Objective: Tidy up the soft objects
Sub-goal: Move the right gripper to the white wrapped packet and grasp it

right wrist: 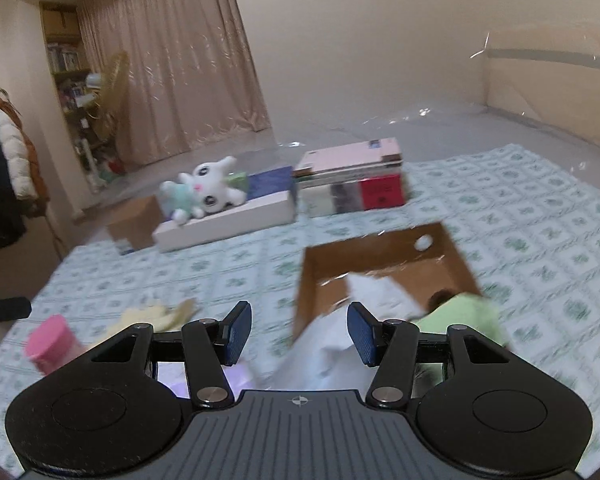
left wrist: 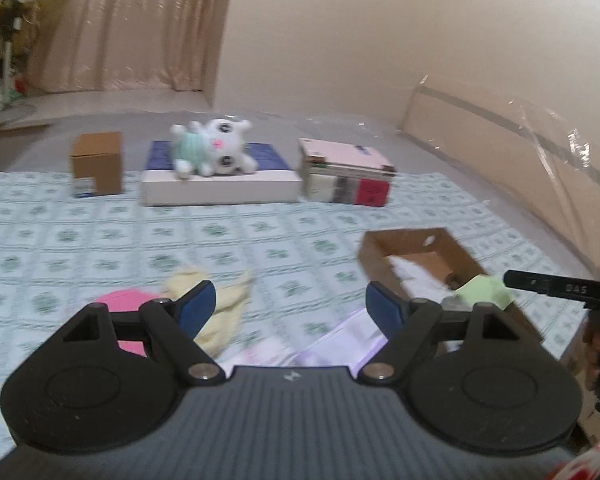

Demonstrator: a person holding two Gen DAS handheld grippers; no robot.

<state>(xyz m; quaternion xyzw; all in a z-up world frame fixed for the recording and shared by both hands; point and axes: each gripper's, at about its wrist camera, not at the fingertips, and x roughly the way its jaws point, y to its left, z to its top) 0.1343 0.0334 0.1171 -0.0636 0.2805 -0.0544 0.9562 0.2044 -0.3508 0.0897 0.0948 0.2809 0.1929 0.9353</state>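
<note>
An open brown cardboard box [left wrist: 456,252] [right wrist: 328,264] lies on the patterned bed sheet. It holds white cloth [right wrist: 376,292] and a green cloth [right wrist: 468,316] [left wrist: 484,290] at its near edge. A yellow cloth [left wrist: 216,304] [right wrist: 156,314] and a pink object [left wrist: 124,300] [right wrist: 50,344] lie on the sheet to the left. A lilac-white cloth [left wrist: 300,346] [right wrist: 312,356] lies just below both grippers. A white plush toy [left wrist: 212,148] [right wrist: 204,192] lies on a flat box at the back. My left gripper [left wrist: 290,306] is open and empty. My right gripper [right wrist: 298,330] is open and empty, and shows at the right edge of the left wrist view [left wrist: 556,284].
A small brown carton [left wrist: 98,162] stands back left. The white flat box [left wrist: 220,188] [right wrist: 224,220] sits mid-back, a stack of books [left wrist: 348,172] [right wrist: 352,184] to its right. A plastic-wrapped headboard [left wrist: 500,148] runs along the right. Curtains [right wrist: 172,72] and shelves stand beyond the bed.
</note>
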